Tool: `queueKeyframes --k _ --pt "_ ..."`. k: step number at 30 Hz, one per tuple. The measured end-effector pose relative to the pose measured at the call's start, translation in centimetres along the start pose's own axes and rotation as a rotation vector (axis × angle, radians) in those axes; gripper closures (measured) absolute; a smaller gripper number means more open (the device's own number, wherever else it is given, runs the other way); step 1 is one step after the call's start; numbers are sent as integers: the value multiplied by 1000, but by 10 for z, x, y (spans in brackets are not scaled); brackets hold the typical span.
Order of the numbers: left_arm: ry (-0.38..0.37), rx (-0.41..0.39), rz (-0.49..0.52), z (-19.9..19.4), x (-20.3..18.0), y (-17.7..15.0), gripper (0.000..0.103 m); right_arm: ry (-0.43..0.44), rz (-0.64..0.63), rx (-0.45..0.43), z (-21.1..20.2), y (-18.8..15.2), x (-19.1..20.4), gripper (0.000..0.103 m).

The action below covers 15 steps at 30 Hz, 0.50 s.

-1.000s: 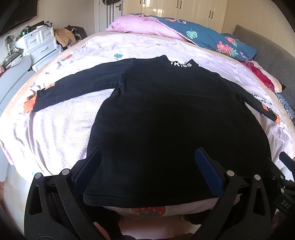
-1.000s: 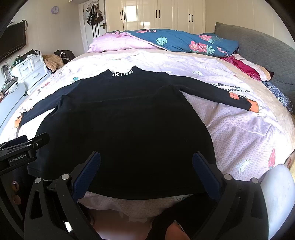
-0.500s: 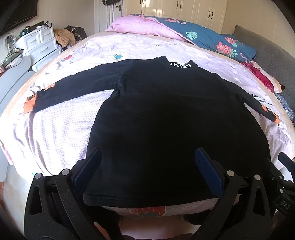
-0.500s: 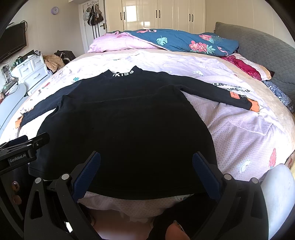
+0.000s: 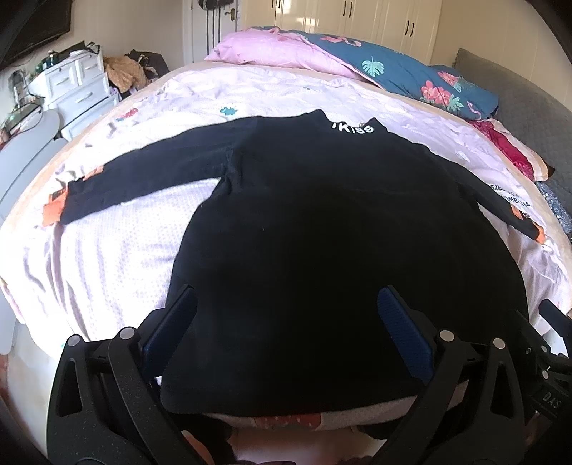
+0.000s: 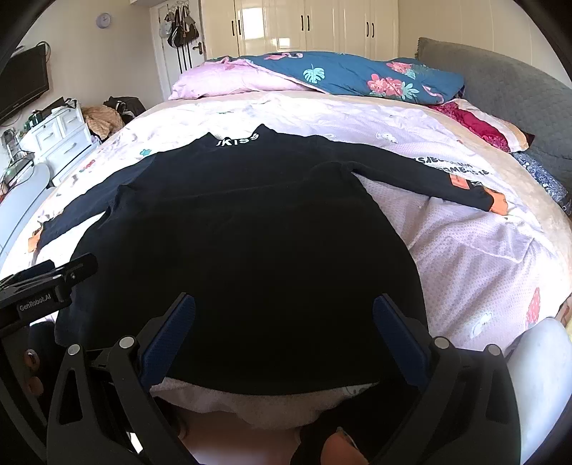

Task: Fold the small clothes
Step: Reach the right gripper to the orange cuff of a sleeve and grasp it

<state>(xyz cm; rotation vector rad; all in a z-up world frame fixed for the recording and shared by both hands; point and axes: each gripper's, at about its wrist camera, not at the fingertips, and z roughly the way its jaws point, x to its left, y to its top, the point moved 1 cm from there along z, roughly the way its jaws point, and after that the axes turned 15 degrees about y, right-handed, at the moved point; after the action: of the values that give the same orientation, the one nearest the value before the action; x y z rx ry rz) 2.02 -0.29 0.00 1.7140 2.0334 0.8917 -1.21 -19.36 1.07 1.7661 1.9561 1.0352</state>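
Hanging low at 6 o'clock in each wrist view, a claw is seen just above the near edge of the bed [image 5: 107,257]. The left claw [image 5: 286,314] is held wide apart, and nothing is gripped between its blue pads [image 5: 404,332]. The right claw [image 6: 284,318] is also held wide apart, with its blue pads [image 6: 397,336] empty. Part of the left claw's body is seen at 9 o'clock in the right wrist view.

Between the pads of both claws, the bottom hem of a black top [image 5: 321,250] is seen. The black top is laid flat on the pink bed sheet [image 6: 464,257], with its hem near the claws and its neck far away at 12 o'clock. White letters [image 6: 237,141] are printed on the neck. One sleeve [image 5: 143,182] is stretched out toward 9 o'clock, and the other sleeve [image 6: 429,179] is stretched out toward 3 o'clock. An orange cuff [image 6: 497,204] is seen at the end of the 3 o'clock sleeve.

Farther back, a pink pillow [image 6: 221,80] and a blue flowery quilt [image 6: 357,77] are piled at the head of the bed, near 12 o'clock. White drawers [image 5: 78,89] are placed at 10 o'clock beside the bed. Cream cupboard doors [image 6: 304,25] are seen on the far wall.
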Motion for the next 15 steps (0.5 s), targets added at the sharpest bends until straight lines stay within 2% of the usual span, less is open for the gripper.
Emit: queueKeyframes --k 15 --pt "-6 -10 -13 13 -11 43 8 -32 35 3 21 47 -15 4"
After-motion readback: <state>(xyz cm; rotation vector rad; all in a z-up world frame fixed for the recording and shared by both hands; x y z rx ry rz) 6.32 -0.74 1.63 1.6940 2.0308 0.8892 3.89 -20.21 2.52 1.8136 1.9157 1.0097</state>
